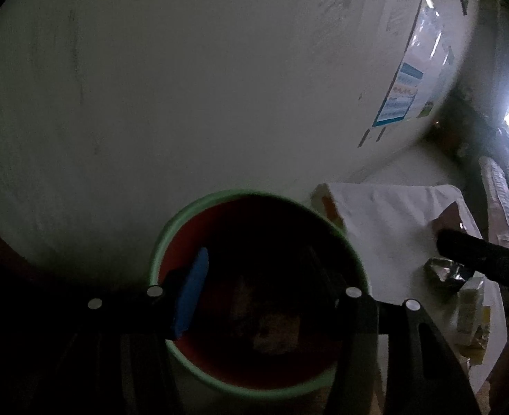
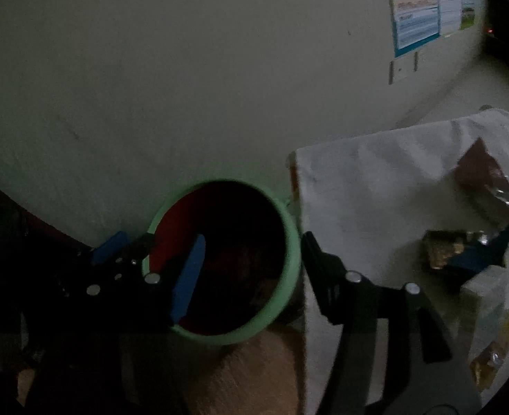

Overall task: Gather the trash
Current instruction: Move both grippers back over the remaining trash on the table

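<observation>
Both tools hang apart and empty over the round green-rimmed, red-lined bin: left tool, right tool. Something pale already lies inside. Beside the bin, crumpled foil wrappers remain uncollected on the white-covered tabletop.

A table covered with a white cloth stood beside the wall. On the cloth lay a brown wrapper near the far edge, a crumpled foil wrapper with dark blue just nearer, and pale yellowish packets at the near right. A green-rimmed bin stood on the floor against the table's left edge.
</observation>
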A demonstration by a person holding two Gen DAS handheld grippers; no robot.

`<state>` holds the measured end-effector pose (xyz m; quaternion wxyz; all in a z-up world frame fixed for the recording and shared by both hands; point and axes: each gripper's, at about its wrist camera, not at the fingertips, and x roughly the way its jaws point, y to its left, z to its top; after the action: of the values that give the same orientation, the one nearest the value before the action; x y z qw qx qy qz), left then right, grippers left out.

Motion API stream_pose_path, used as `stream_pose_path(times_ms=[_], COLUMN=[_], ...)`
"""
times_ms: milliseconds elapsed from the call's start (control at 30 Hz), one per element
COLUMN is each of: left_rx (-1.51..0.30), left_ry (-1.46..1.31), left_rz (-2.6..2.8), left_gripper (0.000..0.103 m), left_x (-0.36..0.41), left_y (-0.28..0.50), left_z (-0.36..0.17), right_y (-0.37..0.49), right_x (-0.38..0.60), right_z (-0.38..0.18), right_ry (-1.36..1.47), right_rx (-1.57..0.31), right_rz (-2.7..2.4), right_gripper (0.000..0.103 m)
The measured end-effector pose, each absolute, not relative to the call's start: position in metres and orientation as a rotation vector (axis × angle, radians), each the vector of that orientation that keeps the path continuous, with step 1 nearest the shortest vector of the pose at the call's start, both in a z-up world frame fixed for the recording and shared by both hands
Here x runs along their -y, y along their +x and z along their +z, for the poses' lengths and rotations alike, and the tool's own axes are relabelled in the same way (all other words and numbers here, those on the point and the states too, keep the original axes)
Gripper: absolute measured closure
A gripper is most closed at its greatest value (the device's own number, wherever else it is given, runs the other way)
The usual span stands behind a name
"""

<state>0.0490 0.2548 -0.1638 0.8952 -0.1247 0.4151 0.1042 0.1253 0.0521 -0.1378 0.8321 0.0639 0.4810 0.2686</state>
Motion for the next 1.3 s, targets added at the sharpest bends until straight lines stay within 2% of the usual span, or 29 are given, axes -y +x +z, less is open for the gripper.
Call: stream_pose_path(times_ms=[133,367,533,767,1067,1300], left_rx=[-0.844,-0.827,-0.849,-0.915,-0.942,-1.081], left_ry=[-0.242,-0.200,-0.179,-0.123,-0.110,-0.068], left_rz=[0.181,0.075,0.000,-0.078,-0.093,-0.326], left_gripper=[0.050,0.050,0.049,0.049,0.048,0.048], left_x=[-0.234,-0.172,-0.125,-0.073,-0.061,0.012], left_y=[0.050,0.055,0.060,0.053,0.042,0.020], left_z=[-0.152,-0.134,-0.135,-0.153,-0.152,-0.185], right_y=[0.119,0.093,0.075,0.064,0.040,0.023], right_x=[-0.019,0.069,0.135,0.189,0.244,0.283], right_z=[-0.123,-0.109,-0.120,-0.169,-0.195,-0.205], right_ry=[0.167,0.151,0.118,0.050,0.140,0.245], right_rx=[-0.972,-0.879,-0.889,-1.013,-1.057,-1.077], right_rz=[0.528,0.364,0.229,0.138,0.045,-0.073], right_gripper=[0.036,0.030,0.027,0.026,0.026,0.026])
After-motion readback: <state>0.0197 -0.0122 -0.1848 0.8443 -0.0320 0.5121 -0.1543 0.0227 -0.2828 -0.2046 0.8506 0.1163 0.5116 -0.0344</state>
